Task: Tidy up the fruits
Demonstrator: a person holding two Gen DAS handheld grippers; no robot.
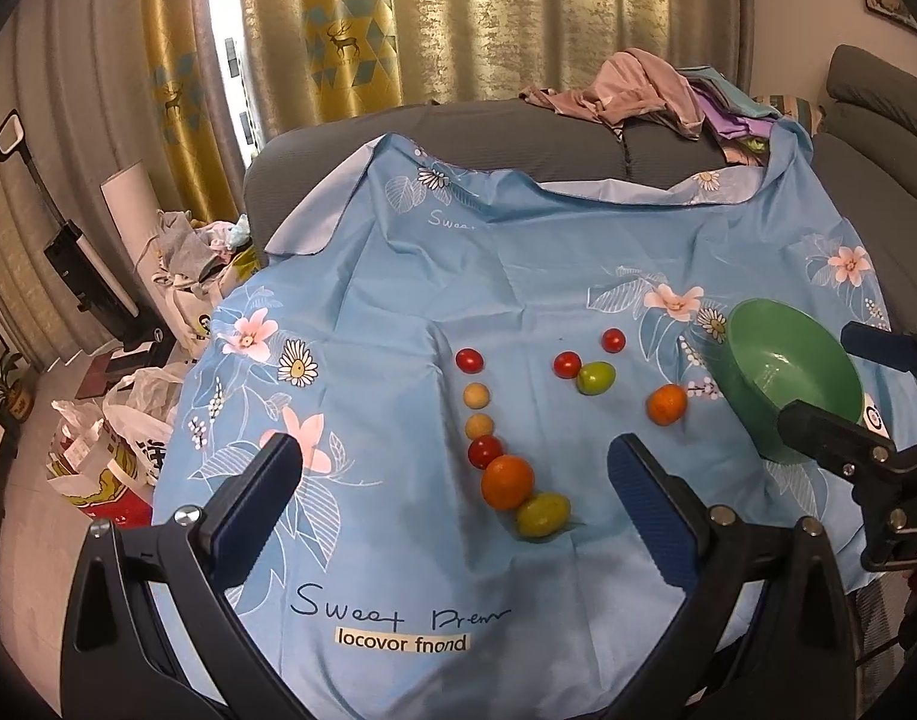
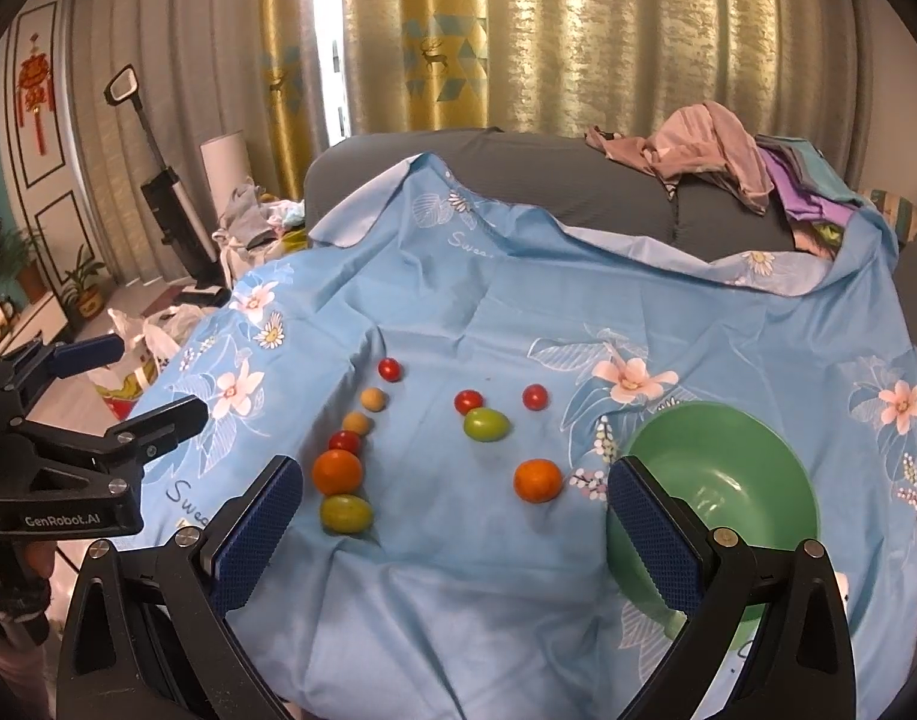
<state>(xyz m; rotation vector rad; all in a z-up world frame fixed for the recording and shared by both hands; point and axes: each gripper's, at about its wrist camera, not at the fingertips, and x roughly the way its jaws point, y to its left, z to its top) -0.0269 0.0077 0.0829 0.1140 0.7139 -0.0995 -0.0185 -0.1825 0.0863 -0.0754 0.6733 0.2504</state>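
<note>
Several fruits lie on a blue flowered cloth (image 1: 398, 276). A curved row at the left holds a red tomato (image 1: 469, 360), two tan fruits (image 1: 476, 395), another red tomato (image 1: 485, 451), an orange (image 1: 507, 481) and a green fruit (image 1: 542, 514). To the right lie two red tomatoes (image 1: 567, 365), a green fruit (image 1: 595, 377) and an orange (image 1: 667, 404). A green bowl (image 1: 788, 378) stands empty at the right. My left gripper (image 1: 455, 474) is open and empty, above the near end of the row. My right gripper (image 2: 455, 492) is open and empty, between the row's orange (image 2: 337, 471) and the bowl (image 2: 722, 480).
The cloth covers a grey sofa (image 1: 518, 132) with a heap of clothes (image 1: 650, 90) at the back right. Plastic bags and clutter (image 1: 116, 438) lie on the floor at the left, beside a vacuum cleaner (image 1: 80, 264). Curtains hang behind.
</note>
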